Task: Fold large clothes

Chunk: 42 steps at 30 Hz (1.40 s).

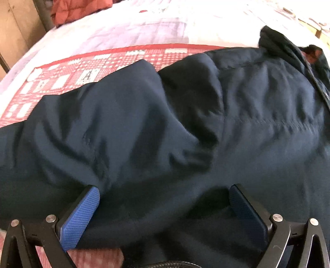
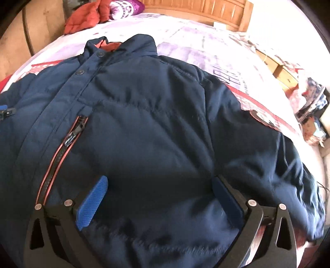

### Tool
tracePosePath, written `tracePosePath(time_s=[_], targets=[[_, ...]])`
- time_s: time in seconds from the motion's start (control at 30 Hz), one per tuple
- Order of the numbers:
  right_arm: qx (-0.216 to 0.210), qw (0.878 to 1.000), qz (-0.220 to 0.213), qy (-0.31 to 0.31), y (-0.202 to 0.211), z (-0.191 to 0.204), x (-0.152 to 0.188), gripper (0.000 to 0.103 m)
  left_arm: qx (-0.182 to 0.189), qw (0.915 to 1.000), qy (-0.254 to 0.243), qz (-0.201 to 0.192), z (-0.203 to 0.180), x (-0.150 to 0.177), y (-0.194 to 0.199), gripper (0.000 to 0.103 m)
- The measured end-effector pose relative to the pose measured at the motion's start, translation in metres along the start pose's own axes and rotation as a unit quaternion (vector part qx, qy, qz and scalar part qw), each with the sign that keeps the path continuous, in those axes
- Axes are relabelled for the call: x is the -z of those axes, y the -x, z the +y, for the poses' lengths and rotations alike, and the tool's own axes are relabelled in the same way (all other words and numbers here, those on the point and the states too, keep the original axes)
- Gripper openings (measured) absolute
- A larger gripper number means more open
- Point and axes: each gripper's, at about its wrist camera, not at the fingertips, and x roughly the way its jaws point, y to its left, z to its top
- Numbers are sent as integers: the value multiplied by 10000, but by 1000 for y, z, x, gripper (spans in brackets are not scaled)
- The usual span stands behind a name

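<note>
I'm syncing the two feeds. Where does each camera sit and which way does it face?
Left wrist: rides on the left tool, looking over the jacket toward the red quilt; both blue pads show, open.
Right wrist: rides on the right tool, facing the jacket's collar and the headboard; its open pads show.
Shared: jacket, bed, orange garment.

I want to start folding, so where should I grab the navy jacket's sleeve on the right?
Judging by its pose, pinch the sleeve near its lower cuff end, coming from the outer right side with the right gripper, now open. It lies angled off the navy jacket body, its outer edge exposed on the bedspread.
</note>
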Motion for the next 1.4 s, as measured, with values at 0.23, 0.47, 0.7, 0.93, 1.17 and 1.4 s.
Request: tracePosePath(time_s=[0.23,0.47,0.7,0.93,1.17,1.4], targets=[[40,9999,144,30,21,32,66,103,155,9994,-304,53,-17,55,32,103],[177,9988,376,-271,58,21,122,103,201,9991,-166,348,18,123,64,103],[344,9915,770,-991,110,9,145,103,238,9987,-207,411,23,126,92,103],[358,9973,359,-533,118,15,99,103,629,9977,-250,12,-35,63,122,103],[-81,9988,423,-214,43,4,70,103,760,9968,-231,-79,-119,34,113,103],[120,9978,489,-441,36,-120,99,103,828,9961,-285,51,-209,25,93,103]])
